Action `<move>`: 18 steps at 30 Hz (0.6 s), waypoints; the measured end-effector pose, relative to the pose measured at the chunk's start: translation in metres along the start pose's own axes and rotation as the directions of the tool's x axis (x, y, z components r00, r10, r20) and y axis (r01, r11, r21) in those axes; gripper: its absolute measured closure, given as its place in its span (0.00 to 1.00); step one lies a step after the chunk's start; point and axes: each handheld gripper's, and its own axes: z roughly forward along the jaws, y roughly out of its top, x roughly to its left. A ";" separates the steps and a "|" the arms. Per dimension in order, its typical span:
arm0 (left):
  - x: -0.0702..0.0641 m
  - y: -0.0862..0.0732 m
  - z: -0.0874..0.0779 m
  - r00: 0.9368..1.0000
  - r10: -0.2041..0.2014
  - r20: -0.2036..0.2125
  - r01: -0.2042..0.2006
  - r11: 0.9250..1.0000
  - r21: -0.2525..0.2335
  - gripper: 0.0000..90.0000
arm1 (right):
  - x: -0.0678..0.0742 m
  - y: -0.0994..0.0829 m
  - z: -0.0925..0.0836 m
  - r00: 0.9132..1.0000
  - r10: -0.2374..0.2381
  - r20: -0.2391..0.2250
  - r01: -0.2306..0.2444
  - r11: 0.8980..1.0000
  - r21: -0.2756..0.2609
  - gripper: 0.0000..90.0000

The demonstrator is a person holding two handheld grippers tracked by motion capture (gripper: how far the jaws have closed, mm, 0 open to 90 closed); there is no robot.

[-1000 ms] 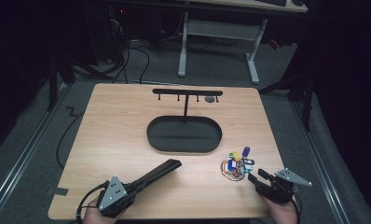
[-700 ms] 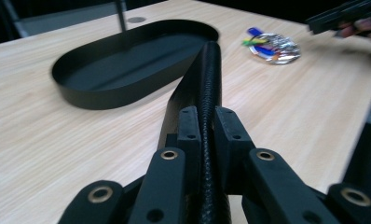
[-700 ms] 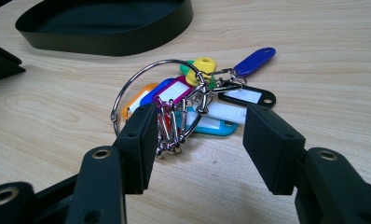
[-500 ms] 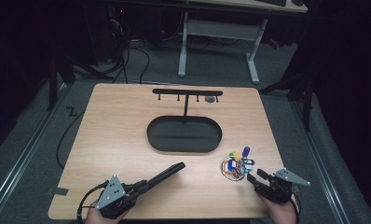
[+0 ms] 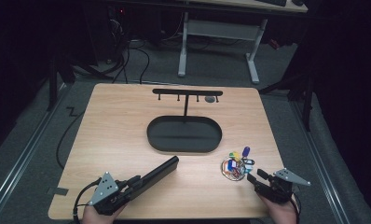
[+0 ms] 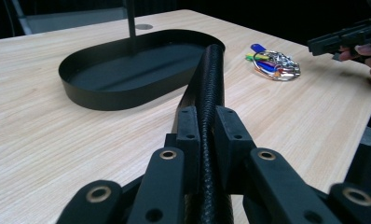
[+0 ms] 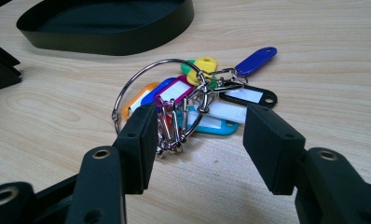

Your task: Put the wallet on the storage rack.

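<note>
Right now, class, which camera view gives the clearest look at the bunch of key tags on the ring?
The right gripper view: the key tags lie close ahead of the open right gripper, each coloured tag and the metal ring distinct. The high view shows them as a small coloured cluster beside the black tray. The left gripper view shows them farther off and low.

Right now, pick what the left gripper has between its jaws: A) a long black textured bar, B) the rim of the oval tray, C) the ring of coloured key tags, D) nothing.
A: in the left gripper view the left gripper is clamped on the long black bar, which runs toward the oval tray; the key tags lie apart on the table.
</note>
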 end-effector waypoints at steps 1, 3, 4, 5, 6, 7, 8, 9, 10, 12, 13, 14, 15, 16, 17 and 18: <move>0.001 0.000 0.000 1.000 -0.004 -0.001 0.004 1.000 -0.002 0.89 | 0.000 0.000 0.000 1.000 0.000 -0.001 0.000 1.000 0.002 0.51; 0.004 0.000 0.000 1.000 -0.013 -0.001 0.013 1.000 -0.005 0.89 | 0.000 0.000 0.001 1.000 -0.001 -0.001 0.001 1.000 0.003 0.51; 0.007 -0.001 0.000 1.000 -0.024 -0.005 0.024 1.000 -0.006 0.89 | 0.001 0.000 0.001 1.000 -0.001 -0.002 0.001 1.000 0.005 0.51; 0.007 -0.001 0.000 1.000 -0.024 -0.005 0.024 1.000 -0.006 0.89 | 0.001 0.000 0.001 1.000 -0.001 -0.002 0.001 1.000 0.006 0.51; 0.009 -0.001 0.000 1.000 -0.029 -0.008 0.029 1.000 -0.007 0.88 | 0.001 0.000 0.001 1.000 -0.002 -0.002 0.002 1.000 0.006 0.51; 0.010 -0.002 0.000 0.999 -0.036 -0.011 0.036 0.999 -0.009 0.88 | 0.001 0.000 0.002 1.000 -0.005 -0.002 0.005 1.000 0.005 0.51; 0.012 -0.002 0.000 0.999 -0.044 -0.012 0.044 0.999 -0.011 0.87 | 0.001 0.000 0.002 1.000 -0.004 -0.002 0.004 1.000 0.005 0.51; 0.014 -0.003 0.000 0.998 -0.055 -0.019 0.055 0.998 -0.016 0.87 | 0.001 0.000 0.002 1.000 -0.004 -0.002 0.004 1.000 0.004 0.51; 0.015 -0.003 -0.001 0.998 -0.059 -0.021 0.059 0.998 -0.019 0.87 | 0.001 0.000 0.002 1.000 -0.003 -0.002 0.003 1.000 0.004 0.51; 0.016 -0.003 -0.002 0.998 -0.065 -0.017 0.065 0.998 -0.020 0.85 | 0.001 0.000 0.002 1.000 -0.002 -0.001 0.002 1.000 0.006 0.51; 0.016 -0.003 -0.002 0.998 -0.065 -0.017 0.065 0.998 -0.020 0.85 | 0.001 0.000 0.002 1.000 -0.002 -0.001 0.002 1.000 0.006 0.51; 0.015 -0.004 -0.002 0.998 -0.061 -0.017 0.061 0.998 -0.020 0.84 | 0.001 0.000 0.002 1.000 -0.005 -0.002 0.005 1.000 0.006 0.51; 0.015 -0.004 -0.002 0.998 -0.057 -0.017 0.056 0.998 -0.017 0.83 | 0.001 0.000 0.002 1.000 -0.005 -0.003 0.005 1.000 0.006 0.51; 0.014 -0.004 -0.002 0.998 -0.055 -0.013 0.055 0.998 -0.013 0.81 | 0.002 0.000 0.002 1.000 -0.005 -0.003 0.005 1.000 0.006 0.51; 0.014 -0.004 -0.002 0.998 -0.055 -0.013 0.055 0.998 -0.013 0.79 | 0.002 0.000 0.002 1.000 -0.005 -0.003 0.005 1.000 0.006 0.51; 0.014 -0.004 -0.001 0.999 -0.052 -0.013 0.052 0.999 -0.010 0.79 | 0.001 0.000 0.002 1.000 -0.006 -0.004 0.006 1.000 0.006 0.51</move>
